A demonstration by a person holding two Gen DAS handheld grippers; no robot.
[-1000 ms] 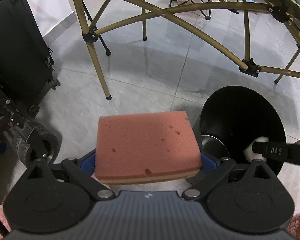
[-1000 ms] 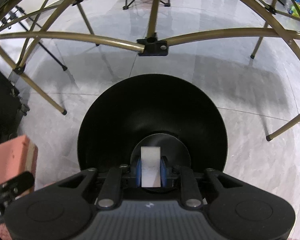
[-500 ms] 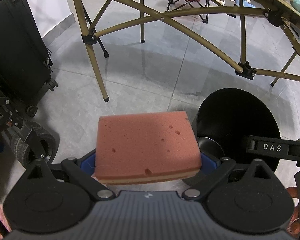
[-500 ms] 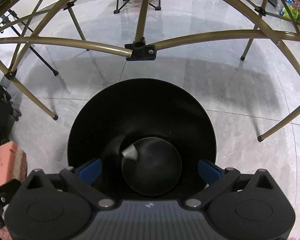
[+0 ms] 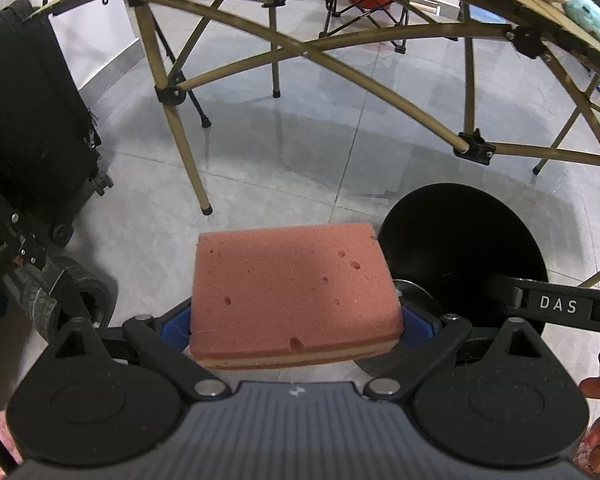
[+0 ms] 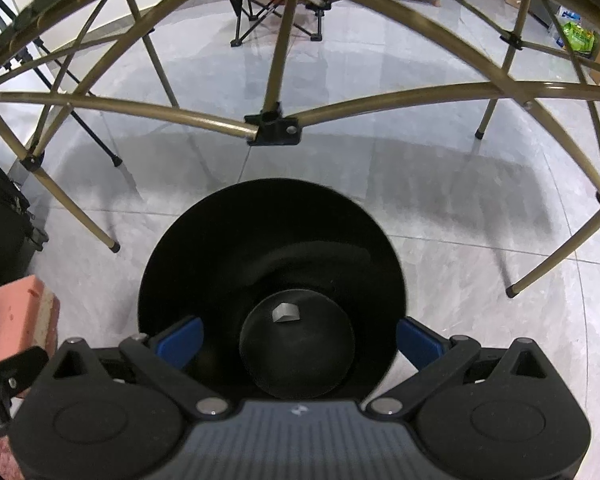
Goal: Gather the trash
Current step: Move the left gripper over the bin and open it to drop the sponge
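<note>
Now the right gripper (image 6: 298, 338) stands with its blue pads spread wide and nothing between them; a second ago they pinched a small white block. That block (image 6: 285, 313) lies just beyond the jaws on the floor of the black bin (image 6: 220, 240), straight ahead of the gap. The left gripper (image 5: 296, 330) is unchanged, clamped on the pink sponge (image 5: 292, 292), which sticks out past its pads. Beyond the sponge and to the right of those jaws sits the bin, with the right gripper's side marked DAS across its near rim. Farther off, tan table legs (image 5: 184, 152) cross over grey floor tiles (image 5: 280, 152).
</note>
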